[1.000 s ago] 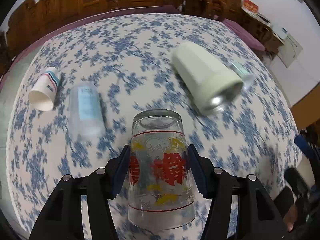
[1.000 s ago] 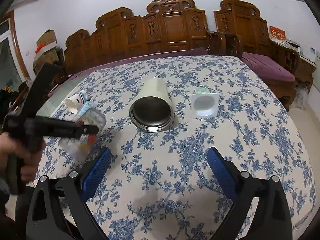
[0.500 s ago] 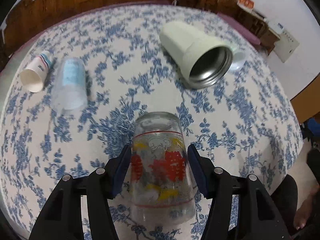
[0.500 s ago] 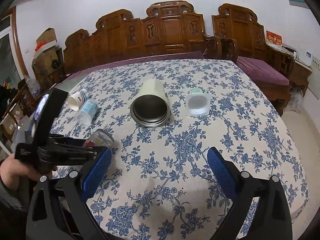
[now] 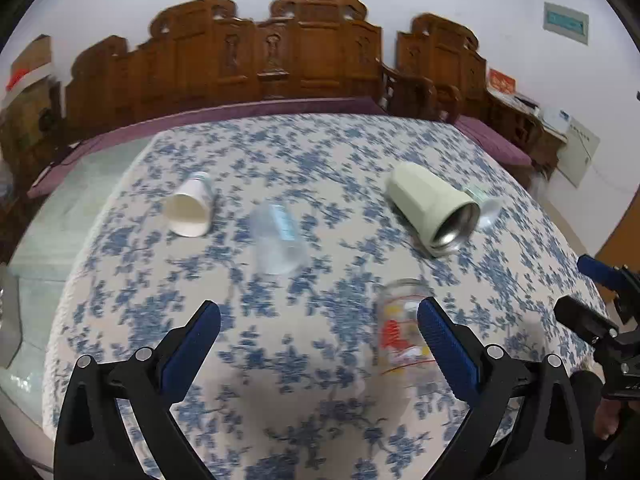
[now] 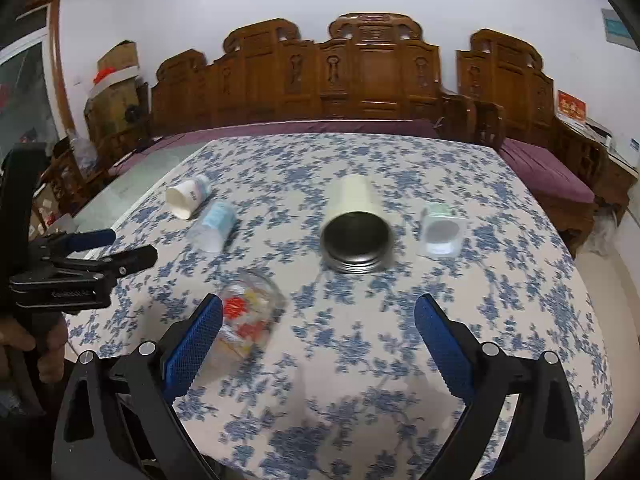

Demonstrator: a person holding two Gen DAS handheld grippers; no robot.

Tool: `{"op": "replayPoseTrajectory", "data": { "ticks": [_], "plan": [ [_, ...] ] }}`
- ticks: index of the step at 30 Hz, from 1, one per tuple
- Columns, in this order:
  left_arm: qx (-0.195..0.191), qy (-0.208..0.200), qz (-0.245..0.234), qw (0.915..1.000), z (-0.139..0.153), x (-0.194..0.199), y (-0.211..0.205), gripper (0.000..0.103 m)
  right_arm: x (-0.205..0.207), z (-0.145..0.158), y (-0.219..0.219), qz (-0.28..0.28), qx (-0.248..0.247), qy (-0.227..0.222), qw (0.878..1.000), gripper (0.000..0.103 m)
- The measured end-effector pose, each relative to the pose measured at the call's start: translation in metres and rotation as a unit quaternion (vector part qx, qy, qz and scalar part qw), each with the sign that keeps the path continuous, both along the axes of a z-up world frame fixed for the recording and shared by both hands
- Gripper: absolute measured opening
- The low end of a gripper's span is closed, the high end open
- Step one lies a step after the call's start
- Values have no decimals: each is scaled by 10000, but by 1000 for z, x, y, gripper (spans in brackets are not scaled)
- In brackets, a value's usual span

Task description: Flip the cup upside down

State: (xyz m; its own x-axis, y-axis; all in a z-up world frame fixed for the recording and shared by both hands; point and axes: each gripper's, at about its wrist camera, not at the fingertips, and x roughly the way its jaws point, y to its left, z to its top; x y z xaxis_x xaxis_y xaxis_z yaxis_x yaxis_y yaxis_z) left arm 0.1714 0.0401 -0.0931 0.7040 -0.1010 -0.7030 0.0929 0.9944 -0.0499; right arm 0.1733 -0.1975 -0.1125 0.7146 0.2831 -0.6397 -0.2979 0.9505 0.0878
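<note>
A clear glass cup (image 5: pixel 402 326) with red and yellow print stands upside down on the blue-flowered tablecloth (image 5: pixel 320 160). My left gripper (image 5: pixel 318 338) is open and empty, drawn back from it; the cup sits just inside its right finger. In the right wrist view the glass cup (image 6: pixel 250 314) stands by the left finger of my right gripper (image 6: pixel 318 338), which is open and empty. The left gripper (image 6: pixel 100 252) also shows there, at the left table edge.
A cream metal tumbler (image 5: pixel 434 210) (image 6: pixel 356 224), a clear plastic cup (image 5: pixel 278 238) (image 6: pixel 214 226) and a white paper cup (image 5: pixel 190 208) (image 6: pixel 186 200) lie on their sides. A small white tub (image 6: pixel 442 232) lies right of the tumbler. Carved wooden chairs (image 6: pixel 360 80) stand behind the table.
My left gripper set the glass cup down upside down on the cloth, opened, and pulled back to the left. The right gripper stayed open.
</note>
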Motion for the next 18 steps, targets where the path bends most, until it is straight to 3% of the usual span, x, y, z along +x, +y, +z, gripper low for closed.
{"op": "replayPoseTrajectory", "data": {
  "ticks": [9, 18],
  "plan": [
    [148, -478, 297, 9983, 21, -12, 42, 95, 22, -13, 40, 289, 129, 577, 9978, 97],
    [-159, -417, 510, 9977, 17, -7, 78, 95, 70, -48, 74, 301, 181, 1663, 9855, 89]
  ]
}}
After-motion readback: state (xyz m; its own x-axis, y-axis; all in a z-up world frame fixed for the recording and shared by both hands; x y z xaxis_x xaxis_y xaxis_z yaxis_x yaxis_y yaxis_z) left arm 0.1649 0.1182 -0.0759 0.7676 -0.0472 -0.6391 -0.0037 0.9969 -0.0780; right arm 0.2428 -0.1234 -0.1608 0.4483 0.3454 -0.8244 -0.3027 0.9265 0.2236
